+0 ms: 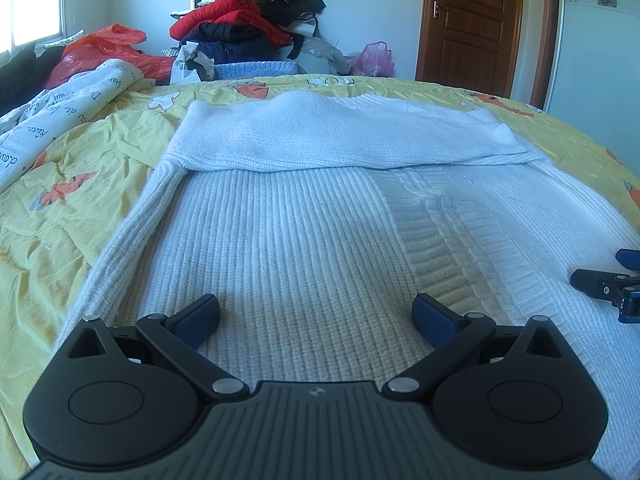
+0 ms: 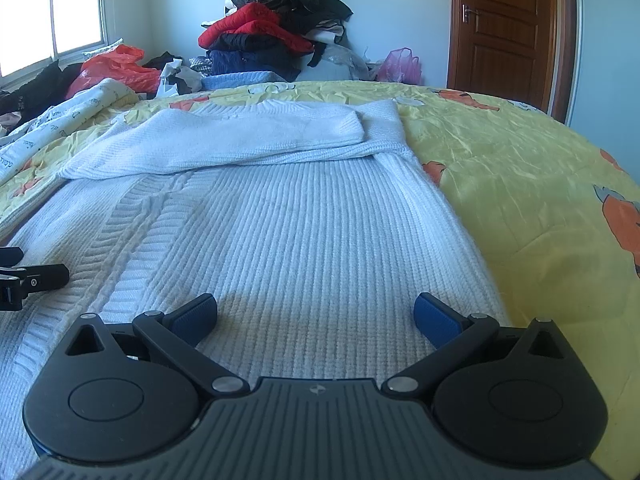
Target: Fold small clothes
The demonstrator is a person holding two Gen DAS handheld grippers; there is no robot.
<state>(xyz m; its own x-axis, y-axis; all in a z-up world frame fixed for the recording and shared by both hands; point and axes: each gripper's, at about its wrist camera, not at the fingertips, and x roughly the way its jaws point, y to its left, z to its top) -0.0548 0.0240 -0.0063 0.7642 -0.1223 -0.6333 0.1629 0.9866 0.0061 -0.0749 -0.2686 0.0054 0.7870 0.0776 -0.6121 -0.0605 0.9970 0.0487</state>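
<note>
We are hovering both grippers over a white knit sweater, ready for the bottom fold.

Through the left wrist camera, we are holding the left gripper (image 1: 316,314) low over the sweater (image 1: 304,224), its blue pads spread wide and gripping nothing; the sweater is lying flat on the yellow bedsheet (image 1: 80,184) with its sleeves (image 1: 320,140) already laid across the chest, and the right gripper's tip (image 1: 604,288) is showing at the edge. Through the right wrist camera, we are keeping the right gripper (image 2: 316,314) equally open above the sweater's right half (image 2: 320,232), near its side edge. We judge the sleeves done; next we are needing to reach the near hem, pinch both corners, and carry them toward the collar.
</note>
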